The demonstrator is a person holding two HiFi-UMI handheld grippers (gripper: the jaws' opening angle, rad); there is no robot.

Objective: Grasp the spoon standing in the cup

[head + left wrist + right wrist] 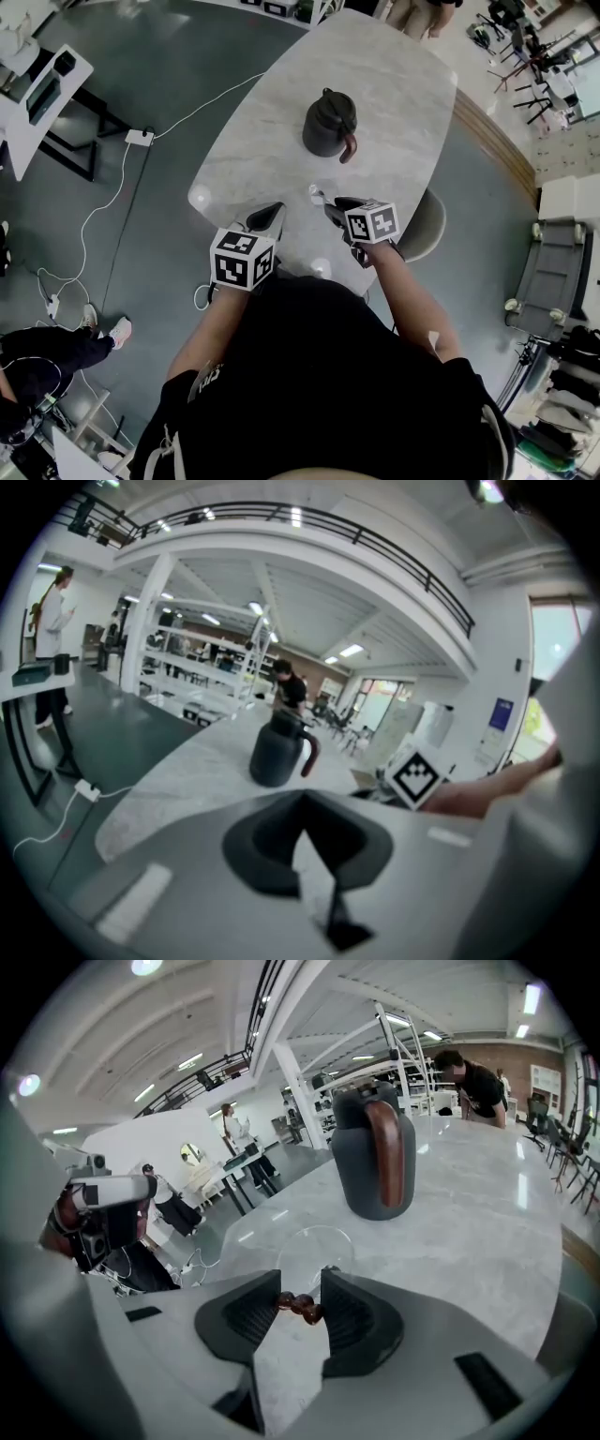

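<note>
Between right gripper [300,1284] jaws: spoon [301,1304] handle, clamped, cup [291,1251] just beyond. Looks grasped; next, lift straight, no tipping. Left gripper [303,803] jaws clenched, empty.

Jug [330,124] behind cup [317,196] on table [398,80]

The oval pale grey stone-look tabletop [394,84] is polished and veined, and it throws back soft spots of lamp light. In the upper middle of the head view, the dark grey rounded jug [328,124] has a matt, faintly satin skin, while its reddish-brown handle is glossy. In the lower middle of the right gripper view, the clear glass cup [314,1246] is smooth and see-through. Just below it, the spoon with a brown beaded handle [300,1305] shows shiny, lacquer-like beads. The right gripper [300,1288] and left gripper [302,801] are matt grey plastic with dark pads [246,1321], ribbed on the right one. The dark grey floor [141,75] is smooth with a dull sheen.
</note>
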